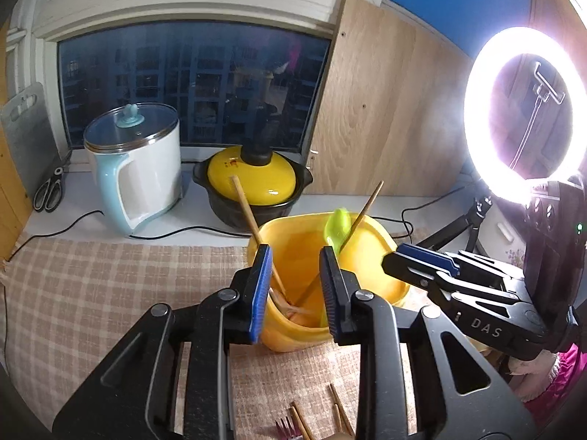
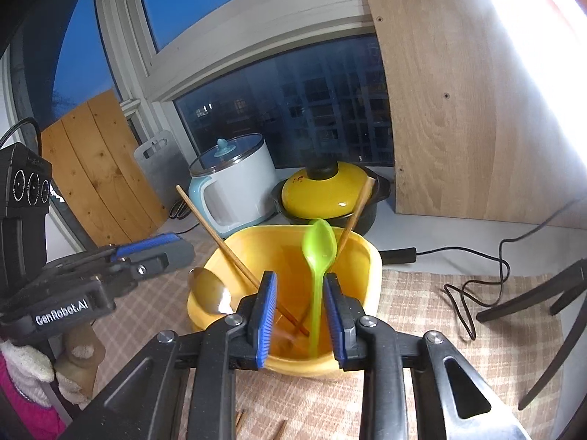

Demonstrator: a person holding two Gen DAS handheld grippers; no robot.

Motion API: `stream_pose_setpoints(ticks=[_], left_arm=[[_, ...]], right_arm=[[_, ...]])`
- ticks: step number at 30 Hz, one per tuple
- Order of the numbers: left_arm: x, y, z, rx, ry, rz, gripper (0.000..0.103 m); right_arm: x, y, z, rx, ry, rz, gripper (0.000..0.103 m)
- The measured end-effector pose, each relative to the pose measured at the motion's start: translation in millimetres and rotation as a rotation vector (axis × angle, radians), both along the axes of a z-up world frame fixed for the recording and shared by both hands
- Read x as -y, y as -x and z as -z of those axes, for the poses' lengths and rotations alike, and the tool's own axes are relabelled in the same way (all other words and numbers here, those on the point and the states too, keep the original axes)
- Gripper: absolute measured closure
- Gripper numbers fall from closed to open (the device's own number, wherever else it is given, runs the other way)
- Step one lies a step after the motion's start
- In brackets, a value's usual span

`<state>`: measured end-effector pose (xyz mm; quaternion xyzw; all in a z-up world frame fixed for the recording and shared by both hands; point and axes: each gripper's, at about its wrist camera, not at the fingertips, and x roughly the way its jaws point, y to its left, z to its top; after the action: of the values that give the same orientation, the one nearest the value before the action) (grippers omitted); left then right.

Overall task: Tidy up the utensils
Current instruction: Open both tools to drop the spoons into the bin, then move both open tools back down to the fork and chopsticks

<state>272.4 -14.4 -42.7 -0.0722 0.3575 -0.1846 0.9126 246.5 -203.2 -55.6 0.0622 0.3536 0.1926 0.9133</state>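
A yellow plastic container (image 1: pixel 381 234) (image 2: pixel 370 256) stands on the checked cloth. In it lean two wooden chopsticks (image 1: pixel 245 205) (image 2: pixel 205 223), a green plastic spoon (image 1: pixel 339 225) (image 2: pixel 319 245) and a metal spoon (image 2: pixel 211 291). My left gripper (image 1: pixel 295 289) is open over the container's near rim, with nothing pressed between its pads. My right gripper (image 2: pixel 301 315) is open too; the green spoon's handle stands between its pads, untouched. More chopsticks (image 1: pixel 339 410) and a pink fork (image 1: pixel 284 427) lie on the cloth below my left gripper.
A white and blue electric pot (image 1: pixel 135 168) and a black clay pot with a yellow lid (image 1: pixel 253 179) stand behind on the sill. Scissors (image 1: pixel 47 190) lie at far left. A ring light (image 1: pixel 521 110), tripod legs (image 2: pixel 532 300) and cables (image 2: pixel 473 293) occupy the right.
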Motion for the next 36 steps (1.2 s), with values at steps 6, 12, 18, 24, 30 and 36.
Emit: stream_pose_setpoints(ticks=[6,12,18,24,30,36], left_arm=[[-12.8,13.6,-6.9,0.011,0.016,-0.013,0.077],[-19.9,32.6,-5.7,-0.001,0.017,-0.014,0.077],[-23.1,58.9,5.8,-0.038,-0.003,0.006,0.077],[-28.2,84.4,28.1,-0.089,-0.014,0.014,0.077],[-33.9,106.7,60.7,-0.192,-0.017,0.006,0.077],[-34.3,131.0,90.1,-0.289,-0.006,0.022,0.077]], right_arm=[[7.7,18.4,-5.0,0.001,-0.021,0.008,0.075],[14.9,39.9,-6.0,-0.008,-0.039,0.015,0.075],[20.8,62.0,0.2,-0.047,-0.04,-0.003,0.075],[24.6,83.7,23.1,-0.139,-0.024,-0.033,0.074],[18.1,101.3,53.4,-0.252,0.001,-0.078,0.074],[5.4,115.2,86.1,-0.368,0.024,-0.129,0.074]])
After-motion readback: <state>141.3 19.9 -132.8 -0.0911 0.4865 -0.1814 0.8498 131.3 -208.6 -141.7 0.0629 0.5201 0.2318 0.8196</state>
